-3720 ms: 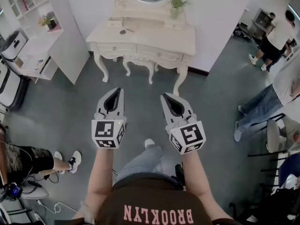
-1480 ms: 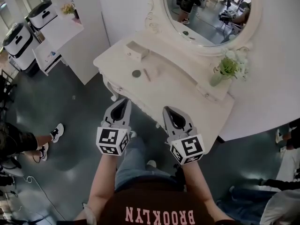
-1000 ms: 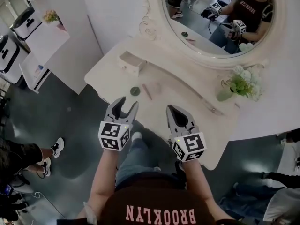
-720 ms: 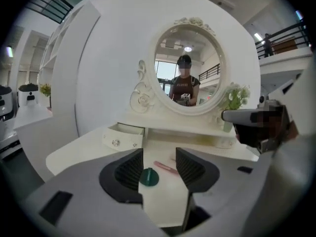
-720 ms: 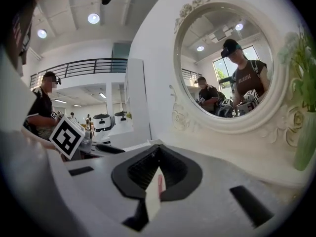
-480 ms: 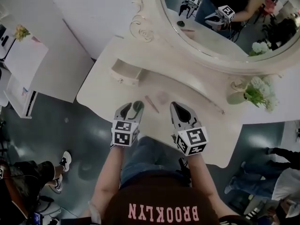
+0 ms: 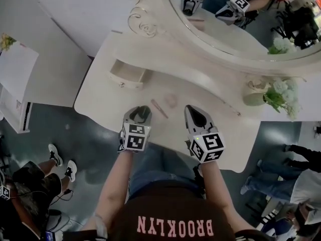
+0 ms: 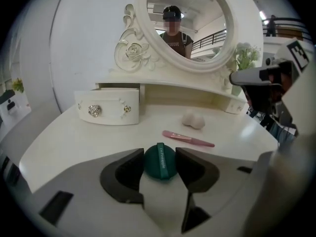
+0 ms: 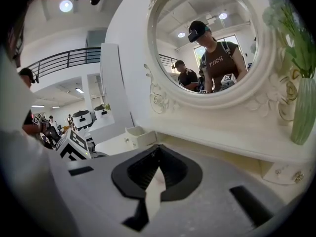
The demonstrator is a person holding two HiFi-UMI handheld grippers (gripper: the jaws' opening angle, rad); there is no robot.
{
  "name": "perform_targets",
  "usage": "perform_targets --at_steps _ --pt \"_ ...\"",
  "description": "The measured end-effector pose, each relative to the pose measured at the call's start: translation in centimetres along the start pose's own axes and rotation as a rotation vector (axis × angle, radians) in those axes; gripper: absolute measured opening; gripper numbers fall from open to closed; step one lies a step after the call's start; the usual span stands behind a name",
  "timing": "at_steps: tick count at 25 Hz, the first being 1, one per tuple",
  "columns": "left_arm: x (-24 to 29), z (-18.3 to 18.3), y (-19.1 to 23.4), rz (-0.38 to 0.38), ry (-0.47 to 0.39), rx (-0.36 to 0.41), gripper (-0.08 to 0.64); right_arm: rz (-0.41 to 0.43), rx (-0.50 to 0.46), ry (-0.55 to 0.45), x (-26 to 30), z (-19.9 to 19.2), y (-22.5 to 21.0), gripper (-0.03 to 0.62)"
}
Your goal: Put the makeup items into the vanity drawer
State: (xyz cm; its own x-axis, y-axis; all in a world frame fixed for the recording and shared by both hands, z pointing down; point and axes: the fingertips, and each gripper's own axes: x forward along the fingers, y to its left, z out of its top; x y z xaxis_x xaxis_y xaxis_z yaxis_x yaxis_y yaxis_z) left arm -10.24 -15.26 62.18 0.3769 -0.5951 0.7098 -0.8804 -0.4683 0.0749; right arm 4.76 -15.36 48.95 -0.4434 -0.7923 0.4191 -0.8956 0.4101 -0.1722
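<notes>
A round dark-green compact [image 8: 160, 161] lies on the cream vanity top [image 7: 103, 97] between the jaws of my left gripper [image 8: 159, 168]. The jaws stand open around it, close on both sides. Beyond it lie a slim pink stick [image 8: 188, 139] and a pale pink puff [image 8: 193, 120]. A small drawer [image 8: 107, 106] stands pulled out at the back left, under the mirror frame. My right gripper [image 7: 197, 118] hovers shut and empty over the vanity's front, right of the stick [image 7: 159, 109].
An oval mirror [image 7: 241, 14] rises behind the vanity. A vase of flowers [image 7: 261, 95] stands at the right end. White shelving [image 7: 15, 69] is on the left. People stand on the grey floor at the left and right edges.
Over the earlier frames I walked up to the vanity. My left gripper came down over the green compact, which now sits between its jaws. The right gripper stayed shut.
</notes>
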Motion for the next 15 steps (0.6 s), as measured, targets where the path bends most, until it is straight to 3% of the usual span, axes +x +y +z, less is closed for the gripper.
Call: perform_targets --at_steps 5,9,15 --pt "0.1 0.0 -0.3 0.026 0.029 0.024 0.162 0.018 0.002 0.004 -0.1 0.1 -0.6 -0.003" --pt "0.0 0.0 -1.1 0.022 0.07 0.055 0.041 0.021 0.012 -0.006 -0.3 0.7 -1.2 -0.003" --pt "-0.9 1.2 -1.2 0.027 0.047 0.006 0.035 0.032 0.032 -0.052 -1.2 2.3 -2.5 -0.003"
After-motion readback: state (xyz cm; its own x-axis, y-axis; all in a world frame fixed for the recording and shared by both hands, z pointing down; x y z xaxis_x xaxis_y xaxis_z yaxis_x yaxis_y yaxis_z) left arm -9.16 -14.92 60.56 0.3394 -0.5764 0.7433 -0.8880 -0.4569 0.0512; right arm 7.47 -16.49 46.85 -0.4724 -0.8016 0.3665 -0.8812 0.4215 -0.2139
